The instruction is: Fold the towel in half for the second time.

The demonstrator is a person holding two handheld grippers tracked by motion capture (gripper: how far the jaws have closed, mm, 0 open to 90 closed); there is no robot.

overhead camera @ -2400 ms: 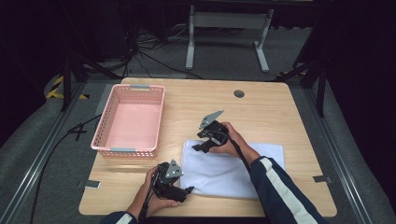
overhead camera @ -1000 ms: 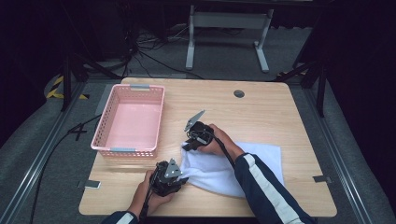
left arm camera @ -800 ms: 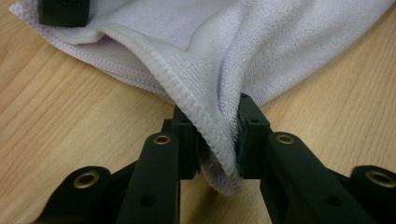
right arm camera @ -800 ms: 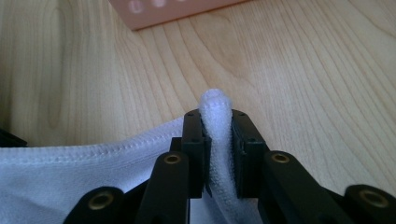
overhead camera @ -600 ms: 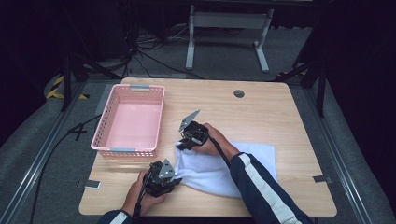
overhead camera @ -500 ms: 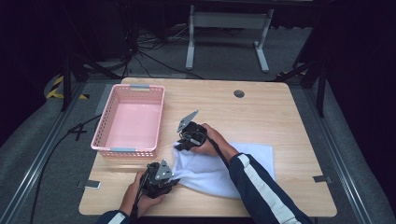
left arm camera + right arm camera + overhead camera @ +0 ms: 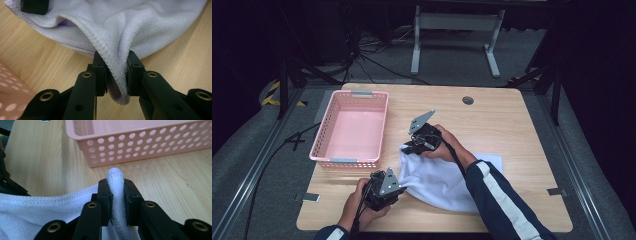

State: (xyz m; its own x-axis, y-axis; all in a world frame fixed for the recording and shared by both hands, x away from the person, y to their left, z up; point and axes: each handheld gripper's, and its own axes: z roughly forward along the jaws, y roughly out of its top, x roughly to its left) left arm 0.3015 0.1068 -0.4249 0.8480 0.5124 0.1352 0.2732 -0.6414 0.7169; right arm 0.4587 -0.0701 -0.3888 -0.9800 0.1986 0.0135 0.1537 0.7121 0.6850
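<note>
Both corners of the towel are taken, the left gripper and right gripper each clamped on one, its near edge lifted off the tabletop beside the empty basket; folding or stowing remains, I judge.

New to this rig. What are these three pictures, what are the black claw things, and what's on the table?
No robot: a person holds a pair of hand-held tongs in each hand. The high view looks down on the wooden table. The other two pictures come from cameras riding on each tool, looking along its black jaws. The left tongs are pinched on the hemmed edge of a white towel; the right tongs pinch another corner of it. A pink basket with nothing in it stands to the left, close by.
</note>
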